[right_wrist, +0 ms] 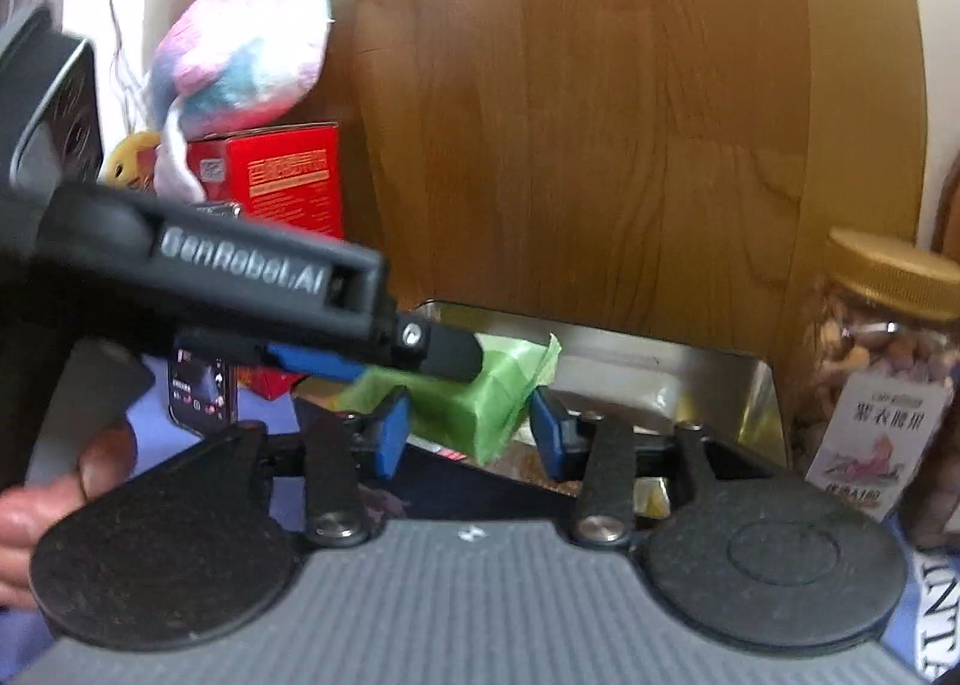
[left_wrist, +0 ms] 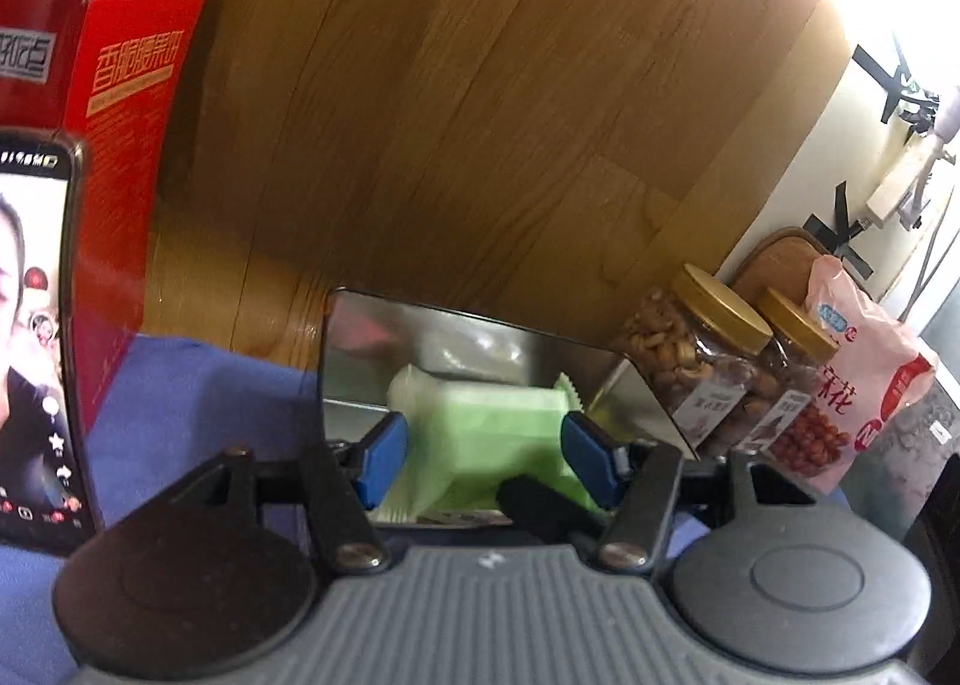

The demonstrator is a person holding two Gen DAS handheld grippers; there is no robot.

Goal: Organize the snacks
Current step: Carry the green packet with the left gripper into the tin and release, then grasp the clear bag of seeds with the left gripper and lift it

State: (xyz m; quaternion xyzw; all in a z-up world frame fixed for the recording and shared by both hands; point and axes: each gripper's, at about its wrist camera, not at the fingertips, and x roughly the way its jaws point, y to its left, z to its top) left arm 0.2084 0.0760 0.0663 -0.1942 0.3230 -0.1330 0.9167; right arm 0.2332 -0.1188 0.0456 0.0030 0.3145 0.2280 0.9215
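Observation:
A light green snack packet [left_wrist: 489,433] sits between the blue pads of my left gripper [left_wrist: 486,454], over a shiny metal tray [left_wrist: 384,343]. The pads touch the packet's two sides. In the right wrist view the same green packet [right_wrist: 480,403] lies over the metal tray [right_wrist: 720,379], with my left gripper's finger [right_wrist: 432,352] reaching in from the left onto it. My right gripper [right_wrist: 471,433] is open, its blue pads on either side of the packet's near end, apart from it.
A red snack box [left_wrist: 126,144] and a phone [left_wrist: 36,337] stand at left on a blue cloth [left_wrist: 192,385]. Two gold-lidded nut jars [left_wrist: 696,355] and a pink bag [left_wrist: 852,379] stand at right. A plush toy [right_wrist: 240,48] sits on the red box. A wood panel [left_wrist: 480,114] is behind.

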